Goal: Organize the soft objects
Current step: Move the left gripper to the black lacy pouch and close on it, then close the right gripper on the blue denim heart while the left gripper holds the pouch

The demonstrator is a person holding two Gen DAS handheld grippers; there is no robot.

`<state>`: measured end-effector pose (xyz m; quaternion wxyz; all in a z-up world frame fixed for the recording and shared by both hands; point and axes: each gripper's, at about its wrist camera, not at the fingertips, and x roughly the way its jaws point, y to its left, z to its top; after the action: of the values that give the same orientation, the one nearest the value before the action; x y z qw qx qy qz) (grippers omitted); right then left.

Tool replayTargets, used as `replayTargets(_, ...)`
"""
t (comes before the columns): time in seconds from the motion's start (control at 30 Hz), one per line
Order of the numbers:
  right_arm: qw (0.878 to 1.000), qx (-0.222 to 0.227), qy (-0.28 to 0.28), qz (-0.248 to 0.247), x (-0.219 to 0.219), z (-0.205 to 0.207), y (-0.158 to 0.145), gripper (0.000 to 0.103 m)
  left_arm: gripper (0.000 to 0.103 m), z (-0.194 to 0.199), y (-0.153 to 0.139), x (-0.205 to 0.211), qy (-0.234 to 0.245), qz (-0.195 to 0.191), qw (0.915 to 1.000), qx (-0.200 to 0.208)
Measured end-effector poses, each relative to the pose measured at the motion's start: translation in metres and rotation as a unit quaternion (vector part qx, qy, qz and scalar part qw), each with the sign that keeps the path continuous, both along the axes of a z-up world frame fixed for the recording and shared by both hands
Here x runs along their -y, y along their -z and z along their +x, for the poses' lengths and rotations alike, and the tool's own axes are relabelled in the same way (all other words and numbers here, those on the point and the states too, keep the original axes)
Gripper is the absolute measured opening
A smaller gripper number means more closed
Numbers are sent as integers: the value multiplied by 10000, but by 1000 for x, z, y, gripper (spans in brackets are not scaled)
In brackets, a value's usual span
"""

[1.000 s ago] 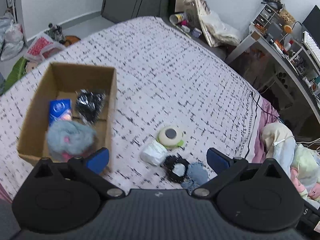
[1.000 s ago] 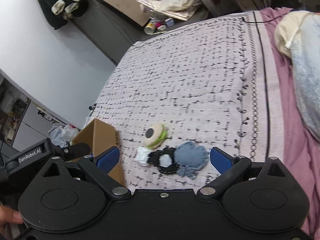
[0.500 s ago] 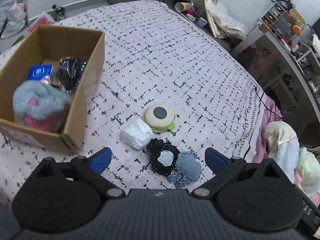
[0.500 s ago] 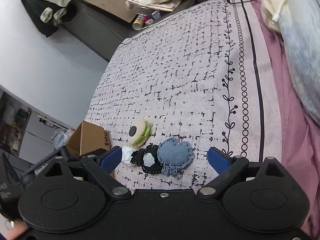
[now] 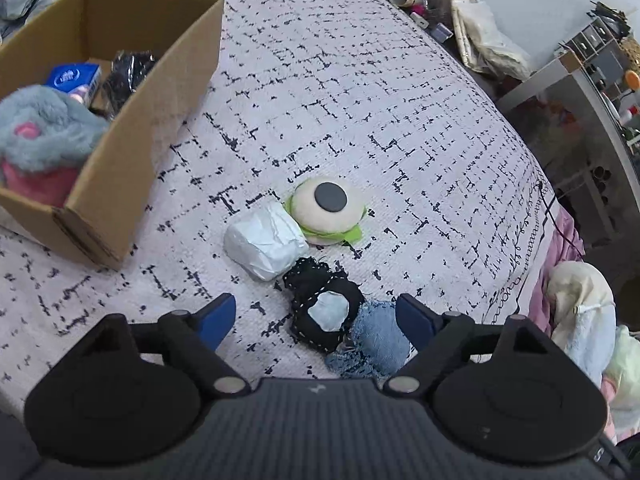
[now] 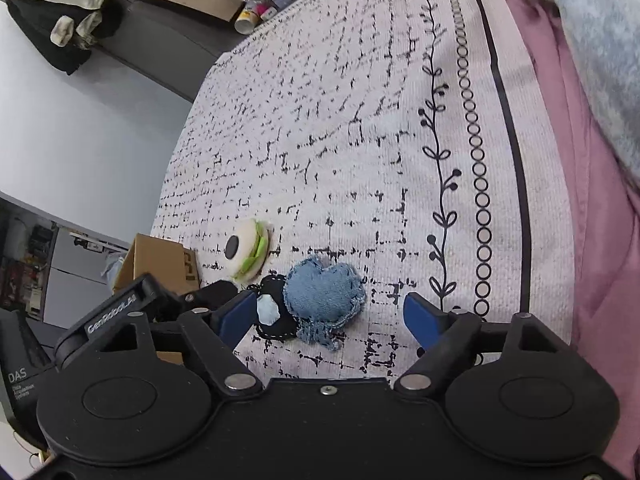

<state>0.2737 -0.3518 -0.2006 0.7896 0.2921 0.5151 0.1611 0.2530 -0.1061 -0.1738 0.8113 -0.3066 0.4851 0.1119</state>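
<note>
the black stitched fabric patch (image 5: 323, 307) lies on the bedspread, touching the frayed denim heart cushion (image 6: 325, 295), straight ahead between the wide-open left gripper (image 5: 316, 320); right gripper (image 6: 331, 316), also wide and empty, frames the heart.

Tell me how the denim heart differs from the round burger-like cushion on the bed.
The denim heart is blue and heart-shaped with frayed edges; the burger cushion is round, cream, with a black dot and a green layer. The heart lies nearer both grippers, touching the black patch; the cushion lies farther, against the white packet. Both rest on the bedspread, outside the box.
</note>
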Motion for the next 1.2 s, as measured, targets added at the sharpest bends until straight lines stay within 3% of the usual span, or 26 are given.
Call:
replayTargets(0.33,9996,39,-213,-168,-12,10,7,72,85,14,31,5,-363,-303,9983,-332)
replayTargets(0.47,9996,-2,-178,-212,-12,12,9,72,85,15,36,6,-563,-287,9976,-265)
replayTargets(0.5,9996,3,-175,-221,-12,12,9,71,80,14,36,5,-634,-306,9972,-269)
replayTargets(0.53,9996,16,-183,-234,-13,13,9,71,64,14,35,5,-673,-247,9970,-294)
replayTargets(0.57,9995,46,-194,-249,-15,13,10,69,55,14,33,5,-654,-152,9972,-320)
replayTargets(0.6,9994,69,-198,-271,-16,14,10,67,36,14,33,4,-618,-164,9975,-310)
replayTargets(0.63,9994,68,-194,-287,-18,14,11,66,28,13,34,1,-589,-345,9973,-262)
replayTargets(0.77,9990,38,-253,-363,-26,17,15,65,25,9,34,-7,-588,-550,9965,-233)
replayTargets(1.2,9945,253,-720,-713,-58,17,19,66,24,-11,27,-23,-485,-562,9970,-202)
